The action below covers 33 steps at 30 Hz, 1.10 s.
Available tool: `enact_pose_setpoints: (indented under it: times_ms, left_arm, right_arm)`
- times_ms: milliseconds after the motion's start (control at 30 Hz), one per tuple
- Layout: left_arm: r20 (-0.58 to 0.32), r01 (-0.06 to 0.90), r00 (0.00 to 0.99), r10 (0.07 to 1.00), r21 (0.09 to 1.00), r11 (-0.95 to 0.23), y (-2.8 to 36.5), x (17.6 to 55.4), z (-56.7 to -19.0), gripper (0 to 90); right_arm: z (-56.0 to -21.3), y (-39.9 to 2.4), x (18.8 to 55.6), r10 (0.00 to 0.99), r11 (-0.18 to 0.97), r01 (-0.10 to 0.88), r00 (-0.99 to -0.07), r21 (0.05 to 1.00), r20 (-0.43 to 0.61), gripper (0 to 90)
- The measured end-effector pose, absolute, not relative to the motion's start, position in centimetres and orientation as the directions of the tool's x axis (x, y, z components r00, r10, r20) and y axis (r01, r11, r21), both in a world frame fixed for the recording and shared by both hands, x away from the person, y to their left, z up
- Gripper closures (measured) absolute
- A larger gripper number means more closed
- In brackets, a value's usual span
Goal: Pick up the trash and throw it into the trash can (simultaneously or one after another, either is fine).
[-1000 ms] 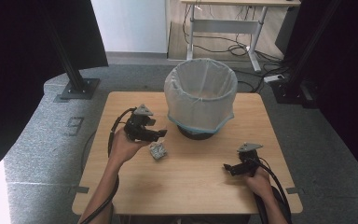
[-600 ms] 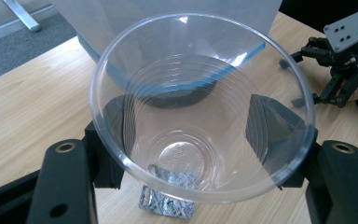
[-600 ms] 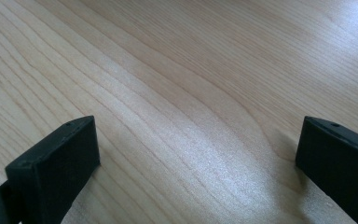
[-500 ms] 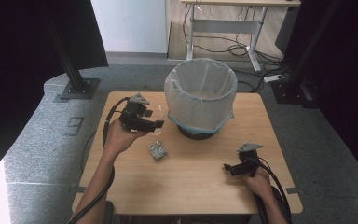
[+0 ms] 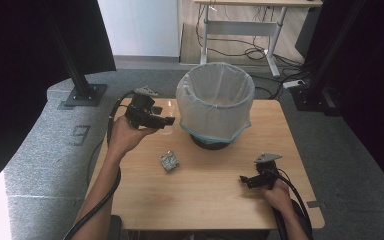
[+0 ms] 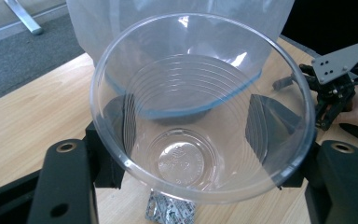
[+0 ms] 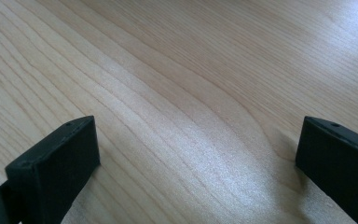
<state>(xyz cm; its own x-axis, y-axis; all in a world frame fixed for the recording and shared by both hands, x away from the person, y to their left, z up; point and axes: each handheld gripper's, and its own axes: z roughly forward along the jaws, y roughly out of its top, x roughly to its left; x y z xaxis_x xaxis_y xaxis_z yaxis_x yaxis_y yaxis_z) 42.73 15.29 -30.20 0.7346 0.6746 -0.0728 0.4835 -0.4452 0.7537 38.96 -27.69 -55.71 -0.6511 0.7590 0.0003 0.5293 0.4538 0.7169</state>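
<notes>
Left gripper (image 5: 156, 120) is clamped across a clear plastic cup (image 6: 200, 107), one black jaw on each side wall, mouth facing the camera. Held up off the wooden table (image 5: 215, 200), about nine o'clock of the lined bin (image 5: 215, 102), just beside its rim. Grip sits low on the cup's taper, probably so the flimsy wall does not buckle. Judging by the heading, the cup is bound for the bin; it needs more height to clear the rim.

Crumpled foil wrapper (image 5: 169, 161) lies flat on the table at roughly seven o'clock of the bin, apart from everything, likely next.

Right gripper (image 5: 247, 181) rests low at five o'clock, jaws wide apart over bare wood, nothing between them. Parked, out of the way.
</notes>
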Motion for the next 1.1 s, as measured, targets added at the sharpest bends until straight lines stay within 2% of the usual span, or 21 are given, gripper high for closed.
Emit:
enact_pose_setpoints:
  times_ms: [1100]
  left_arm:
    - [-0.045,0.459,0.744,0.667,0.760,-0.461,13.1,45.6,-23.6,34.8]
  right_arm:
    - [-55.7,-27.7,39.0,0.752,0.457,0.523,-0.659,0.719,0.001,0.0]
